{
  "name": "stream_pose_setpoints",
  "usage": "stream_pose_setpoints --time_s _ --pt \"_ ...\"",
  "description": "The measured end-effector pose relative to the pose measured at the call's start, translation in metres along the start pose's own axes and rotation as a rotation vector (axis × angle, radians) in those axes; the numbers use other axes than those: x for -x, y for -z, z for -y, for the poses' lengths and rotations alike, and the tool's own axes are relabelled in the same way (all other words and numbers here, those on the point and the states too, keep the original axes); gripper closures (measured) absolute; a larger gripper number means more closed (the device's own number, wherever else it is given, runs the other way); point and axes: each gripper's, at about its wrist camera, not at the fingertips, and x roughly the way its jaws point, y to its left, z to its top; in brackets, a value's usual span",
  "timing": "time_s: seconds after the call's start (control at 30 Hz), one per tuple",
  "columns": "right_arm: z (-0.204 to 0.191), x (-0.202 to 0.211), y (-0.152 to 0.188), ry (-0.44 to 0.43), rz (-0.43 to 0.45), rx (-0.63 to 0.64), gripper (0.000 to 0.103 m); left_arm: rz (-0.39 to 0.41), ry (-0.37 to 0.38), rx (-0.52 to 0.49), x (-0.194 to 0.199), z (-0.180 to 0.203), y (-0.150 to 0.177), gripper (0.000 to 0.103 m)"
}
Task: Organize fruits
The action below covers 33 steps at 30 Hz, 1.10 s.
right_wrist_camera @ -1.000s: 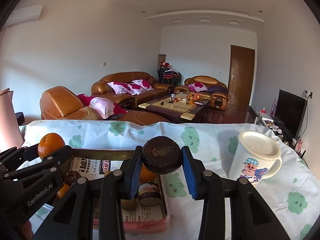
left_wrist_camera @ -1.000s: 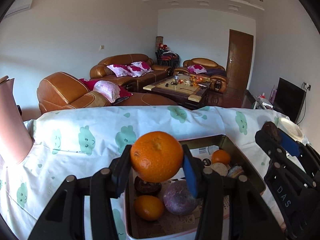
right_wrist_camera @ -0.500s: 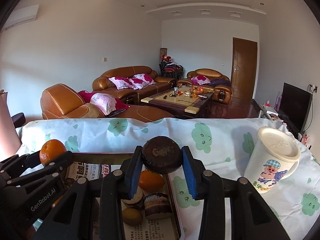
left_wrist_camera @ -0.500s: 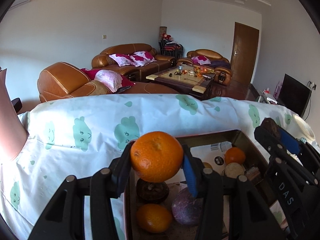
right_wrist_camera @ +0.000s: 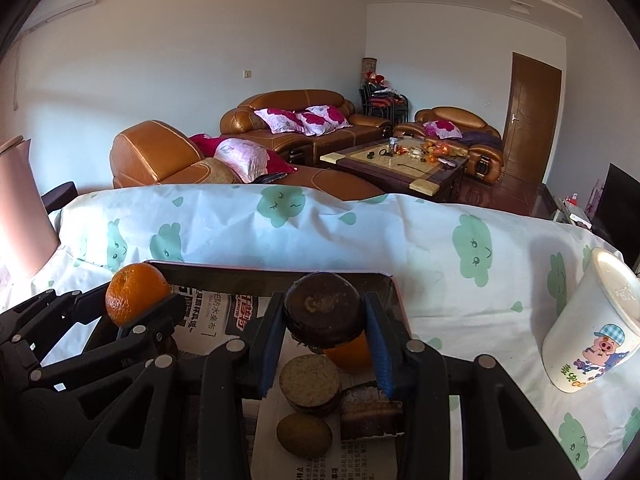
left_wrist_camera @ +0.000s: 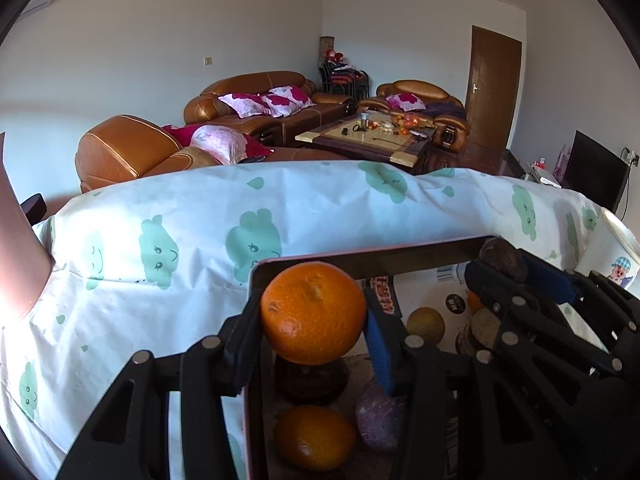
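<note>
My left gripper (left_wrist_camera: 314, 314) is shut on an orange (left_wrist_camera: 313, 311) and holds it over the left end of a shallow pink-rimmed tray (left_wrist_camera: 256, 276) lined with newspaper. Below it lie a dark brown fruit (left_wrist_camera: 312, 382), another orange (left_wrist_camera: 314, 442) and a purple fruit (left_wrist_camera: 378, 420). My right gripper (right_wrist_camera: 324, 316) is shut on a dark brown round fruit (right_wrist_camera: 323, 310) over the tray's right end (right_wrist_camera: 394, 292). Below it lie a tan cut piece (right_wrist_camera: 310, 380), a small kiwi-like fruit (right_wrist_camera: 304, 434), an orange (right_wrist_camera: 348, 354) and a brown chunk (right_wrist_camera: 370, 408).
The table wears a white cloth with green clouds (right_wrist_camera: 280, 232). A white cartoon mug (right_wrist_camera: 588, 328) stands to the tray's right. A pink container (right_wrist_camera: 20, 208) stands at the far left. Sofas and a coffee table lie beyond the table's far edge.
Both grippers have tilted down and moved lower over the tray, each still holding its fruit. The tray's contents fill more of both views.
</note>
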Motion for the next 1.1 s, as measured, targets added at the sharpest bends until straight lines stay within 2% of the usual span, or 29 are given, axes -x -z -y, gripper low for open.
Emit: stream_pose_setpoints --time_s 0.17,0.27,0.43,0.63,0.7,0.73,0.77,0.8,0.83,0.9,0.97,1.03,1.1 --pt "0.003 -0.007 0.000 -0.036 -0.035 -0.016 0.062 0.000 0.001 0.002 0.000 0.000 0.000 0.055" --pt "0.007 -0.014 0.000 -0.085 -0.067 -0.036 0.062 -0.001 0.003 0.003 -0.001 0.000 -0.001 0.055" --pt "0.009 -0.014 0.001 -0.132 -0.067 -0.048 0.062 0.009 0.009 0.011 0.004 -0.001 0.002 0.055" --pt "0.019 -0.011 0.003 -0.244 -0.072 -0.108 0.060 0.003 0.018 0.021 0.009 -0.002 0.006 0.055" --pt "0.024 -0.011 0.003 -0.295 -0.071 -0.156 0.058 -0.005 0.033 0.029 0.011 -0.003 0.008 0.054" --pt "0.028 -0.010 0.004 -0.336 -0.065 -0.188 0.052 -0.009 0.032 0.024 0.012 -0.001 0.010 0.054" --pt "0.030 -0.010 0.004 -0.372 -0.058 -0.220 0.040 -0.009 0.026 0.015 0.014 0.001 0.011 0.053" --pt "0.032 -0.008 0.004 -0.394 -0.046 -0.246 0.033 -0.010 0.023 0.011 0.016 0.002 0.012 0.052" --pt "0.032 -0.006 0.005 -0.406 -0.029 -0.264 0.028 -0.002 0.027 0.013 0.019 0.001 0.012 0.049" --pt "0.031 0.003 0.004 -0.396 0.014 -0.271 0.028 0.029 0.049 0.018 0.031 0.002 0.013 0.034" --pt "0.031 0.017 0.005 -0.334 0.093 -0.272 0.028 0.081 0.026 0.025 0.046 0.002 0.013 0.004" --pt "0.025 0.029 0.006 -0.241 0.162 -0.250 0.028 0.162 -0.003 0.024 0.064 0.001 0.015 0.000" --pt "0.020 0.039 0.007 -0.145 0.218 -0.215 0.028 0.197 -0.019 0.008 0.075 0.002 0.018 0.000"
